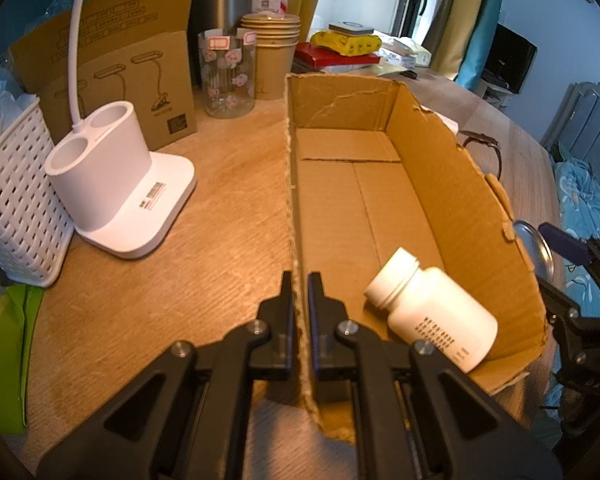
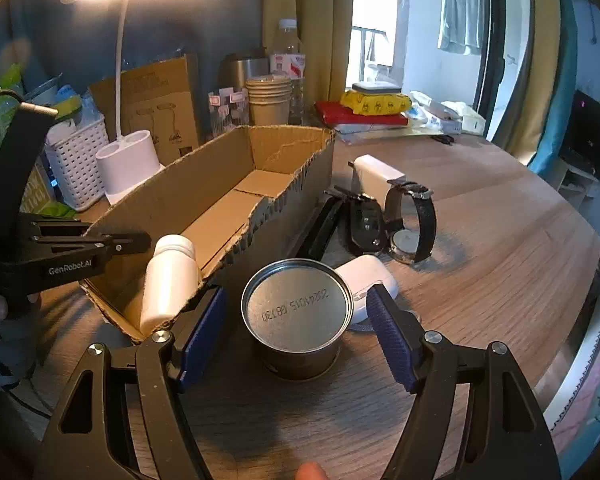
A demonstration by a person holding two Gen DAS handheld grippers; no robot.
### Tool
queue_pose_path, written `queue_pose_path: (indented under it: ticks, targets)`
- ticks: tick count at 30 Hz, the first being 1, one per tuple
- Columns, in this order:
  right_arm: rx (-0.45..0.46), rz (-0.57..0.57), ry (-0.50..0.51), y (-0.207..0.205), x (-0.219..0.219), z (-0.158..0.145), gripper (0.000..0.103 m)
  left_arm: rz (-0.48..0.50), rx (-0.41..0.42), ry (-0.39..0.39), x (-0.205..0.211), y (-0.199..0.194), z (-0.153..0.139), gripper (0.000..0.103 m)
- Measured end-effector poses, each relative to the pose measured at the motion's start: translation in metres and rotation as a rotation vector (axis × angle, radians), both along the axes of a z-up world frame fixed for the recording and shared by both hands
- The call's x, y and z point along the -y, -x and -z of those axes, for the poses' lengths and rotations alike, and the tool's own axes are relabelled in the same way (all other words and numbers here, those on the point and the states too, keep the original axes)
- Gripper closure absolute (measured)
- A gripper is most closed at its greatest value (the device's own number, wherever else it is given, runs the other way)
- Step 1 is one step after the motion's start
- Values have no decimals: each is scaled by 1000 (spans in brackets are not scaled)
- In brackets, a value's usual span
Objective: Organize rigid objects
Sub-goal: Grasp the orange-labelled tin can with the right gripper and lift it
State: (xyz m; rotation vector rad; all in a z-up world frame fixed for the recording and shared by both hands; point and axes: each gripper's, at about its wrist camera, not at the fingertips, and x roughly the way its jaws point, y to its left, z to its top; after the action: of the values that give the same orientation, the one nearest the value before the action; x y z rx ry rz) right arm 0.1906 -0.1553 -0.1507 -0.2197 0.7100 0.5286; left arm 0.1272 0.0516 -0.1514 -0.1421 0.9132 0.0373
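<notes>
An open cardboard box [image 1: 452, 184] lies on the wooden table; it also shows in the right wrist view [image 2: 204, 184]. A white pill bottle [image 1: 432, 308] lies on its side in the box's near end, also seen in the right wrist view [image 2: 168, 280]. My left gripper [image 1: 300, 284] is shut on the box's left wall. A metal tin can [image 2: 296, 312] stands upright on the table right of the box. My right gripper [image 2: 296, 300] is open with the can between its blue pads [image 2: 392, 332], not touching. The can's rim [image 1: 534, 246] shows past the box wall.
Behind the can lie a white earbud case [image 2: 370, 276], a car key [image 2: 366, 226], a wristwatch [image 2: 414, 220] and a white charger [image 2: 374, 172]. Left of the box stand a white lamp base [image 1: 112, 184], a white basket [image 1: 16, 200], paper cups [image 1: 274, 52] and a jar [image 1: 228, 76].
</notes>
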Motion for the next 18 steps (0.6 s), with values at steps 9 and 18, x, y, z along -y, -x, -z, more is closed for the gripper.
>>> queue_pose_path:
  ticks: [9, 18]
  targets:
    - [-4, 3, 11, -2, -2, 8, 28, 2, -2, -3, 1, 0, 0, 96]
    - [7, -2, 31, -2, -4, 9, 45, 2, -2, -4, 2, 1, 0, 96]
